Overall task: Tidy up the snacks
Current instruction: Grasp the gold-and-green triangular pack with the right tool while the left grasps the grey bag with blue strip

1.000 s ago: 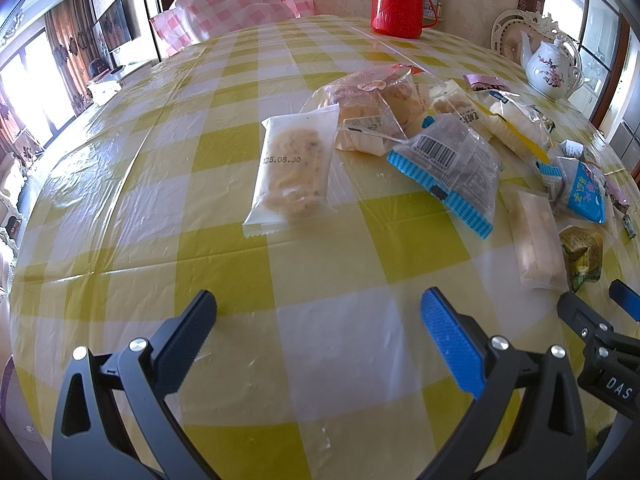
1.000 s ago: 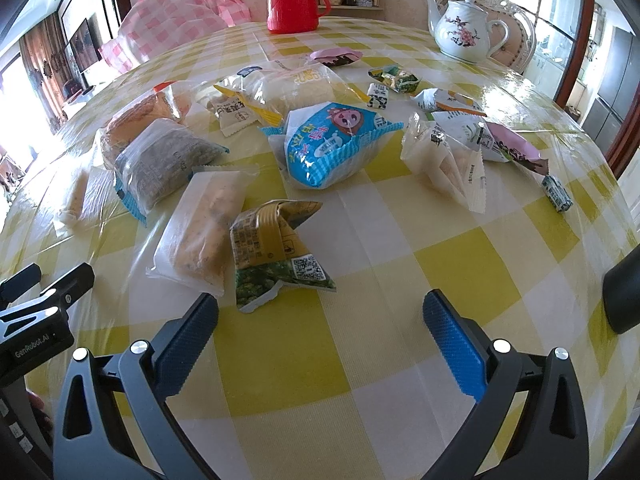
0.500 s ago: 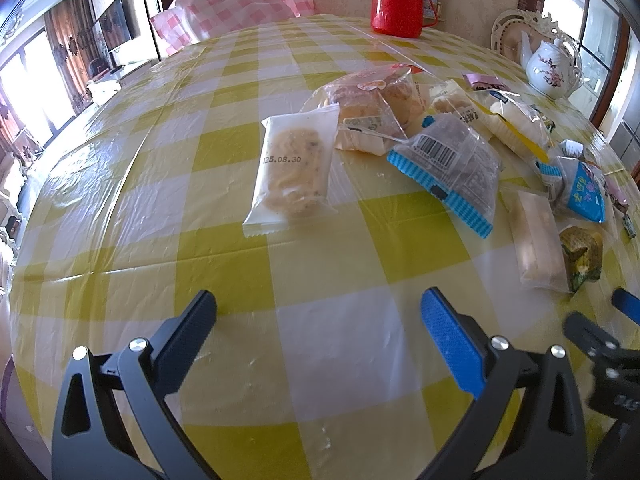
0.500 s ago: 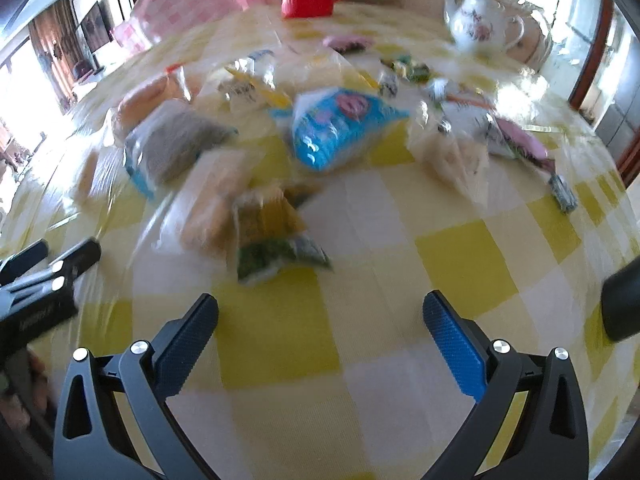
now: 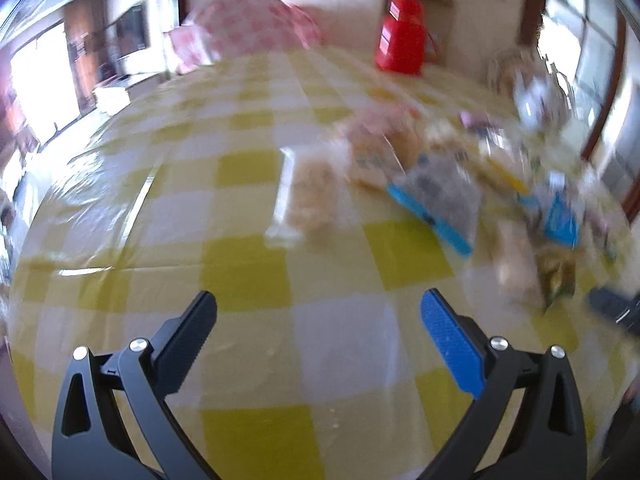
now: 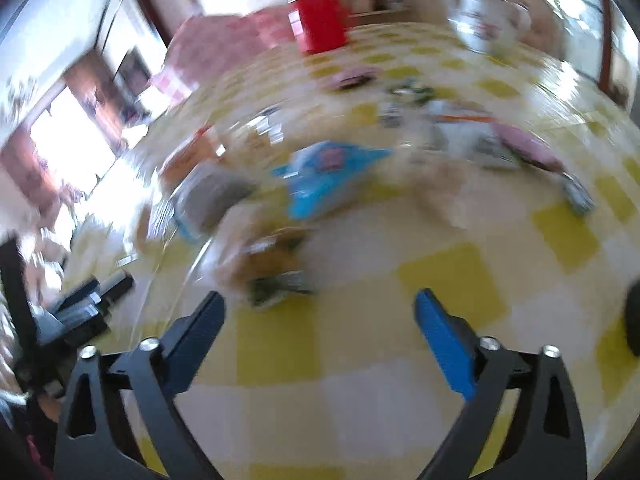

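Note:
Several snack packets lie scattered on a yellow-and-white checked tablecloth (image 5: pixel 248 276), and both views are motion-blurred. In the left wrist view a clear packet of pale biscuits (image 5: pixel 308 200) lies ahead, with a blue-edged grey packet (image 5: pixel 440 204) to its right. My left gripper (image 5: pixel 318 312) is open over bare cloth, holding nothing. In the right wrist view a green-and-yellow packet (image 6: pixel 276 276) lies just ahead, left of centre, and a blue packet (image 6: pixel 324 184) sits beyond it. My right gripper (image 6: pixel 320 312) has its jaws closing, still wide apart with nothing between them.
A red thermos (image 5: pixel 402 46) stands at the far side of the table, and a white teapot (image 6: pixel 488 24) at the far right. A pink checked cover (image 5: pixel 248 32) sits at the back left. The other gripper (image 6: pixel 88 304) shows at the right wrist view's left edge.
Both views have lifted and tilted, so the far room shows more and the packets sit lower and blurred. The right gripper's jaws stand slightly narrower than before.

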`<act>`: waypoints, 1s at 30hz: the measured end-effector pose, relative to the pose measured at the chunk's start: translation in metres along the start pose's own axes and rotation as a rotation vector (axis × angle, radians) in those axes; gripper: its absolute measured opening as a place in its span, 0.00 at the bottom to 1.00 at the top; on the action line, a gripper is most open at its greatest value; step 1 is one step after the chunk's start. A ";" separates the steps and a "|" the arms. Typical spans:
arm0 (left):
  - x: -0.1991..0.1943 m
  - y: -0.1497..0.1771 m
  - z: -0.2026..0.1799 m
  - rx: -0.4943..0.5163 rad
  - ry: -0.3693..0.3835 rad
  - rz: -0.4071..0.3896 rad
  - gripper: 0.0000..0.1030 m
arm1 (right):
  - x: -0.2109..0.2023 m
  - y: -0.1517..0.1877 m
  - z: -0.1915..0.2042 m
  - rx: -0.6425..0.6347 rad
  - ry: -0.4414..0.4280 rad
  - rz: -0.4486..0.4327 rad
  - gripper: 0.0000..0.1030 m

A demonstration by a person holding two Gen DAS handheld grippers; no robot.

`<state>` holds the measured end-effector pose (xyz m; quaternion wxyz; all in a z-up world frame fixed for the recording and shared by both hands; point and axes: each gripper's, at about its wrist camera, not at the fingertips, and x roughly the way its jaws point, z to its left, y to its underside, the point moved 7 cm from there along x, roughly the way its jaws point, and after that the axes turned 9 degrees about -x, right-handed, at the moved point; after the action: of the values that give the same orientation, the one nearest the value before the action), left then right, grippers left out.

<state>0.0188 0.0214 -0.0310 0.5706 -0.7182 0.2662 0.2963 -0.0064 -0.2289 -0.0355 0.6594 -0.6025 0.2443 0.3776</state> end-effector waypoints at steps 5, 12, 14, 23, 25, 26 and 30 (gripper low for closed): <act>-0.016 -0.007 0.012 -0.082 0.047 -0.071 0.99 | 0.018 -0.014 0.019 -0.029 -0.001 0.016 0.62; -0.014 -0.004 -0.045 0.118 0.142 -0.011 0.78 | -0.008 -0.010 -0.008 -0.021 0.024 -0.098 0.30; -0.010 -0.008 -0.072 0.219 0.138 -0.019 0.76 | -0.023 -0.010 -0.019 0.009 0.047 -0.149 0.30; 0.065 -0.034 -0.145 0.543 0.106 0.056 0.65 | -0.024 -0.004 -0.039 0.068 0.059 -0.181 0.30; 0.082 -0.033 -0.142 0.569 0.084 0.085 0.61 | -0.023 -0.004 -0.037 0.058 0.065 -0.181 0.30; 0.088 -0.032 -0.140 0.579 0.077 0.093 0.58 | -0.023 -0.004 -0.037 0.054 0.066 -0.182 0.30; 0.084 -0.032 -0.130 0.519 0.100 0.055 0.49 | -0.022 -0.004 -0.035 0.040 0.067 -0.182 0.30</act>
<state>0.1154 -0.1028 -0.0483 0.7136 -0.5541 0.3804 0.1977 -0.0120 -0.2676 -0.0217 0.6942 -0.6213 0.2180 0.2908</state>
